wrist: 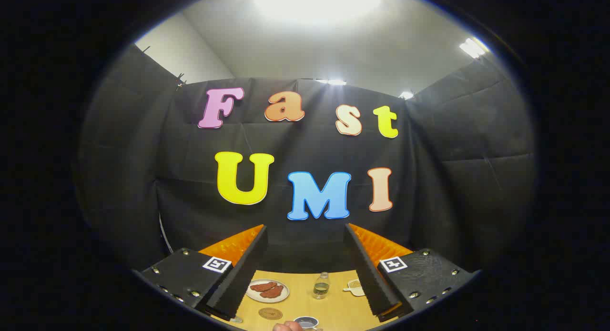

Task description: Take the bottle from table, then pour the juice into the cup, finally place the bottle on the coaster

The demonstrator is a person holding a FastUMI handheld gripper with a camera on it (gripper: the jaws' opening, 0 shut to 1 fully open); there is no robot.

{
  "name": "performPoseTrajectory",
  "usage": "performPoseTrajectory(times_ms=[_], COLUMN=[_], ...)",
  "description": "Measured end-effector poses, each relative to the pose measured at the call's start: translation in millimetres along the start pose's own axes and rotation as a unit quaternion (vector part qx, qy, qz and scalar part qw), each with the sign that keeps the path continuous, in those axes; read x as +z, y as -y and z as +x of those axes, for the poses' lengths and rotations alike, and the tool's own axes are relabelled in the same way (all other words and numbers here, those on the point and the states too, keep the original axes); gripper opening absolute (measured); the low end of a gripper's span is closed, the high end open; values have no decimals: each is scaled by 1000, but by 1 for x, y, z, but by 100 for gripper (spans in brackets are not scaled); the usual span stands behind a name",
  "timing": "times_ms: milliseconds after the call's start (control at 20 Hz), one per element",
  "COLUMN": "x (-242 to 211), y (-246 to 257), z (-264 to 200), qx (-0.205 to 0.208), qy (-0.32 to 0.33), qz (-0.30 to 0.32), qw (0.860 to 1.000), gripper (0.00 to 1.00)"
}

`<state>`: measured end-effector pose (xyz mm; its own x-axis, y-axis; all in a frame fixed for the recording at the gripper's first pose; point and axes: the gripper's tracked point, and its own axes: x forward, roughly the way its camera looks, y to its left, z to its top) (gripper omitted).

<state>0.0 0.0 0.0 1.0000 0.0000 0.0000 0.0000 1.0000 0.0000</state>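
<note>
A small clear bottle [321, 285] with some dark liquid in its lower part stands upright on the wooden table [333, 305], far beyond my fingers. Nearer than the bottle sits a cup [306, 322] with a dark rim, and a round brown coaster [270, 314] lies to its left. My gripper [305, 240] is open, held high above the table with its fingers spread wide and nothing between them.
A white plate [268, 291] with reddish-brown food lies left of the bottle. A small pale dish with a handle [354, 286] rests to the bottle's right. Part of a person's hand [286, 326] shows beside the cup.
</note>
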Motion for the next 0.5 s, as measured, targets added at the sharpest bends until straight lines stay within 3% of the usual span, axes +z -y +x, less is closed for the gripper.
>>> performPoseTrajectory(times_ms=[300,500], x=[-18,-18], y=[-7,-13], z=[5,9], qx=[39,34], qy=[-15,-13], qz=[6,7], qw=[999,999], gripper=[98,98])
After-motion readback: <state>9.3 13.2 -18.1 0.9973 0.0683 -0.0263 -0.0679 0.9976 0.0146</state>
